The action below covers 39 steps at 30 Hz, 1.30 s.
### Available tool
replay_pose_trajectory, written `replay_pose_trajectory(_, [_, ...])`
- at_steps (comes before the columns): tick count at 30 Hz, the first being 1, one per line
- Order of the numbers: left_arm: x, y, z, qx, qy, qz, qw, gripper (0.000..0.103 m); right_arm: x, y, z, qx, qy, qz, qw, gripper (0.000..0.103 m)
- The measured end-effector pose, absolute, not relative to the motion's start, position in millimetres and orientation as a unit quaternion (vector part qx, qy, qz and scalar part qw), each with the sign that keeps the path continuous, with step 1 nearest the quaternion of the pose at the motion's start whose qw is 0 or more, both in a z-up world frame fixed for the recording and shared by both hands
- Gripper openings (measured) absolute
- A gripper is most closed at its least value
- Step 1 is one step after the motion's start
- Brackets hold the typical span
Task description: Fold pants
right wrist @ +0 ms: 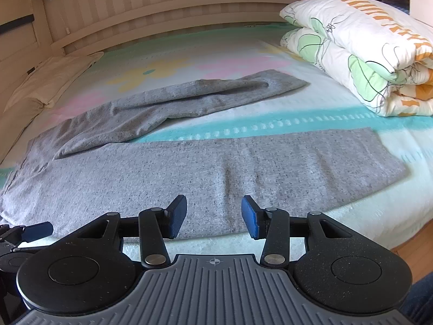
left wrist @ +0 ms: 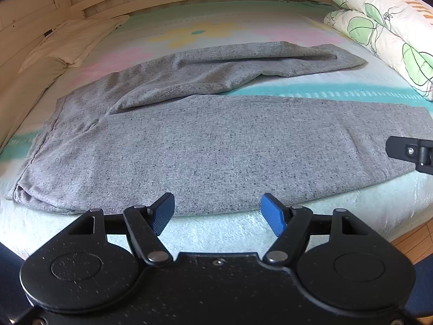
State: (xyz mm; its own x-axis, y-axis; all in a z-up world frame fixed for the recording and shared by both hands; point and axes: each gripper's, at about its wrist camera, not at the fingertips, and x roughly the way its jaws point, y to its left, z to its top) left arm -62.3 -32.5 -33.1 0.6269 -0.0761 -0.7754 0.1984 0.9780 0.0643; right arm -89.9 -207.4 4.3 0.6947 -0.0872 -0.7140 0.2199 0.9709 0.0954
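Grey speckled pants (left wrist: 216,146) lie spread on the bed, waistband at the left, one leg along the near edge, the other angled toward the back right. They also show in the right wrist view (right wrist: 205,168). My left gripper (left wrist: 217,212) is open and empty, just above the near hem edge of the front leg. My right gripper (right wrist: 213,216) is open and empty, over the near edge of the same leg further right. Part of the right gripper (left wrist: 411,153) shows at the right edge of the left wrist view.
A folded floral duvet (right wrist: 360,54) lies at the back right of the bed. A cream pillow (left wrist: 67,43) lies at the back left. A pale wooden headboard (right wrist: 189,5) runs behind. The pastel sheet (right wrist: 243,119) shows between the legs. Wooden floor (left wrist: 416,241) shows at the right.
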Motion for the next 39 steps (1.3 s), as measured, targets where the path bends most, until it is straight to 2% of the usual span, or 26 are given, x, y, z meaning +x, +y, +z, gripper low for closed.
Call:
replay_pose_trajectory(29, [-49.1,-19.8,-39.1,0.069,0.455,-0.065,0.885,0.073,-74.9,-192.3,-3.6,0.070,0.392,-0.114,0.910,0.043])
replay_pose_trajectory(39, [-20.7,-22.7,-32.1,0.079,0.468,-0.065,0.878,0.073,-48.3,-195.4,-8.4,0.133,0.426,-0.122,0.887,0.043])
